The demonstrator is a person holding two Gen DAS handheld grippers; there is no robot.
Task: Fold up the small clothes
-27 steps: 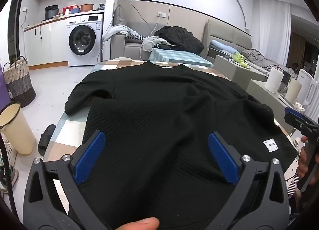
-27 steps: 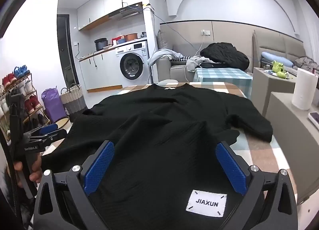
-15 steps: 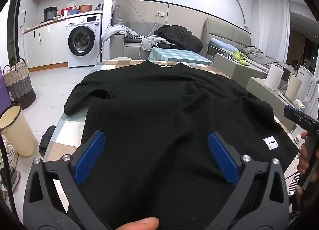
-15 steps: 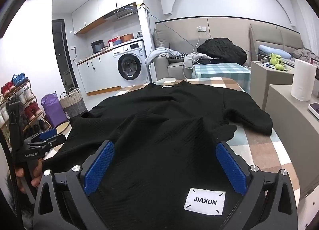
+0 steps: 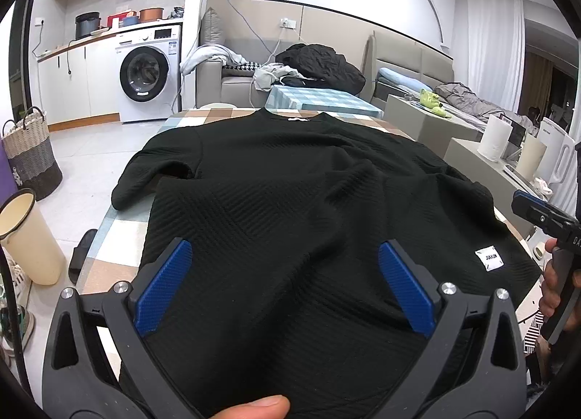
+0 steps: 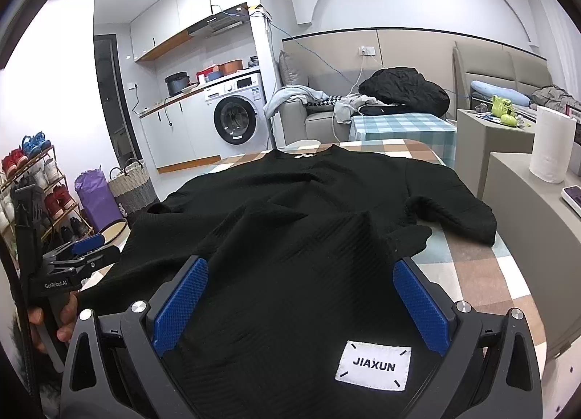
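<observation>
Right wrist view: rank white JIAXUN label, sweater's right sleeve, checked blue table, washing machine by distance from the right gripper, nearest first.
From the right gripper:
1. White JIAXUN label, on the sweater hem between the fingers.
2. Right sleeve, lying to the right on the checked cloth.
3. Checked blue table, beyond the collar.
4. Washing machine, back left under the counter.

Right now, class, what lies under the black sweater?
Under the black sweater a checked tablecloth shows at its edges. Whatever lies beneath the sweater's middle is covered and cannot be seen.

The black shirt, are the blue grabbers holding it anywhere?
No. Both the left gripper and the right gripper are wide open above the black shirt, gripping nothing.
</observation>
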